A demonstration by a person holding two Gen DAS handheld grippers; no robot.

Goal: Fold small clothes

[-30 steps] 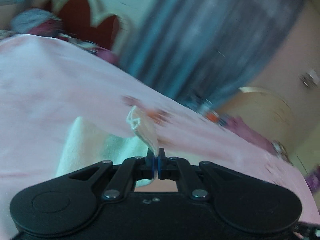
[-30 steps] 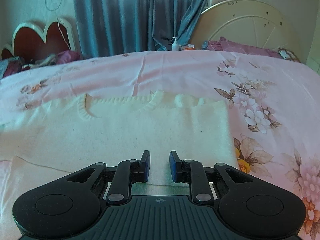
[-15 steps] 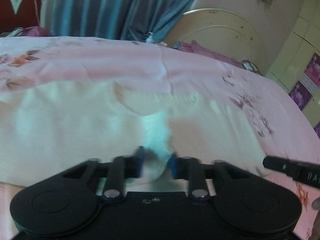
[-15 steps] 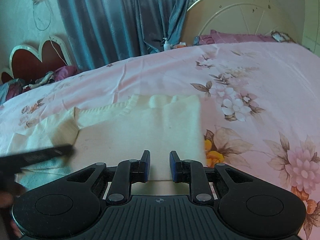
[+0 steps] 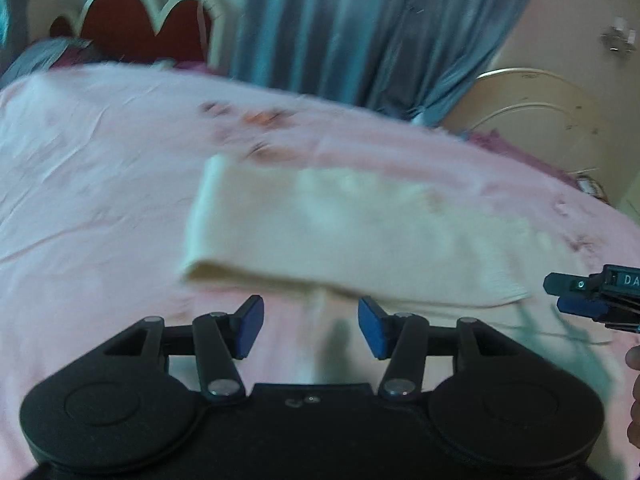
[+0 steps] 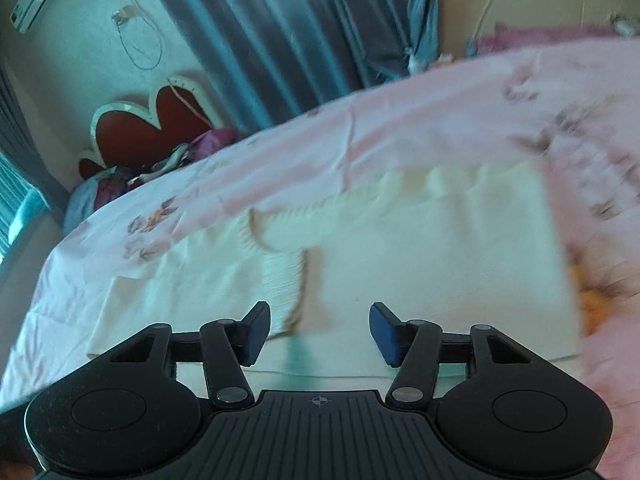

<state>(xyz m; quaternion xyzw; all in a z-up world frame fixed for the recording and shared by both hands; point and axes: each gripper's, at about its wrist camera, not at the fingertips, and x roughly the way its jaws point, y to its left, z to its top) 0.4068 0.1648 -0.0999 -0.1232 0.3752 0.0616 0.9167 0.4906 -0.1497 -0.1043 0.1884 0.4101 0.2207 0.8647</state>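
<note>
Now both grippers, left (image 5: 310, 330) and right (image 6: 318, 332), just spread, empty; sweater (image 6: 420, 264) lies crosswise ahead, right nearer.

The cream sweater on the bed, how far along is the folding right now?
Done: both sides of the cream sweater look folded in, a ribbed cuff lying across its front on the pink bedsheet. In hand: nothing; the left gripper and right gripper have just been opening, with nothing gripped. Left: probably folding the body over.
</note>
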